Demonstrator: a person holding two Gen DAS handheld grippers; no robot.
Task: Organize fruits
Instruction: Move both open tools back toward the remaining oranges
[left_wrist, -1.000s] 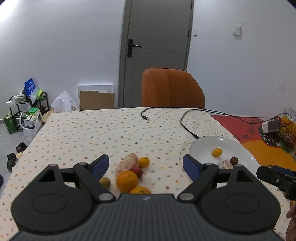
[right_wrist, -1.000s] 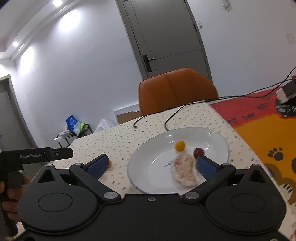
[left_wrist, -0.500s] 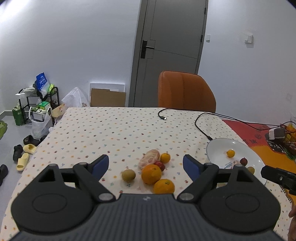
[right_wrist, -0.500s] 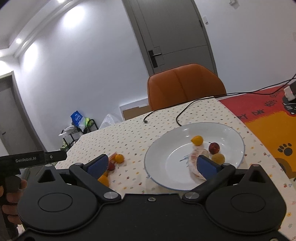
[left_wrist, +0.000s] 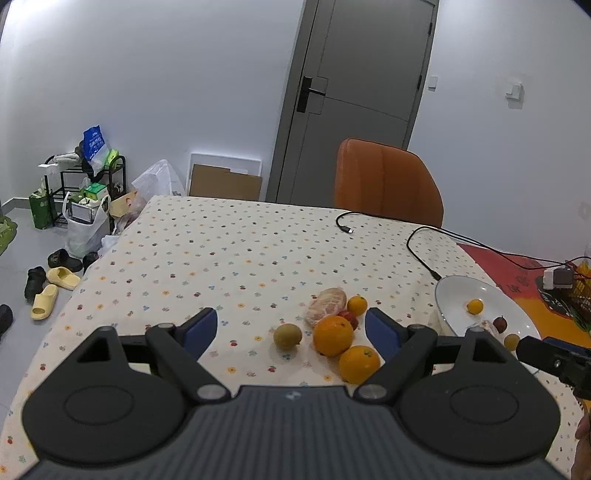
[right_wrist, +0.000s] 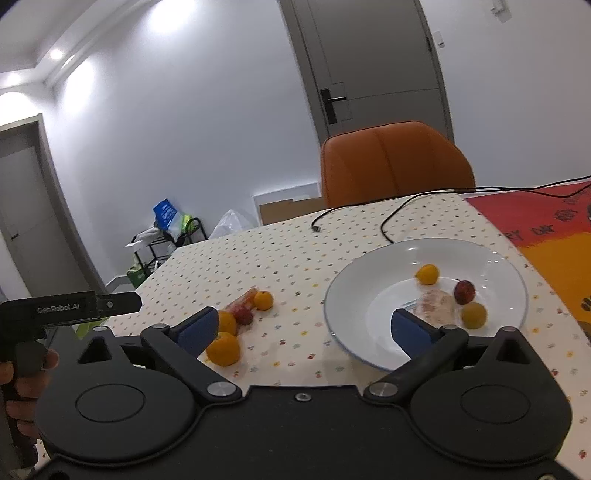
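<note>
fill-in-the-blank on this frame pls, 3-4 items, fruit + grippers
The white plate holds ____ fruits.
The kiwi lies on the ____, outside the plate.
Both the left gripper and right gripper are ____.
The chair behind the table is ____.

Missing: four; tablecloth; open; orange

In the left wrist view, the white plate is cut off at 4 o'clock by the right tongs' body. In the right wrist view, the wrapped peeled fruit is blurred, and one orange is half hidden behind a blue pad.
</note>
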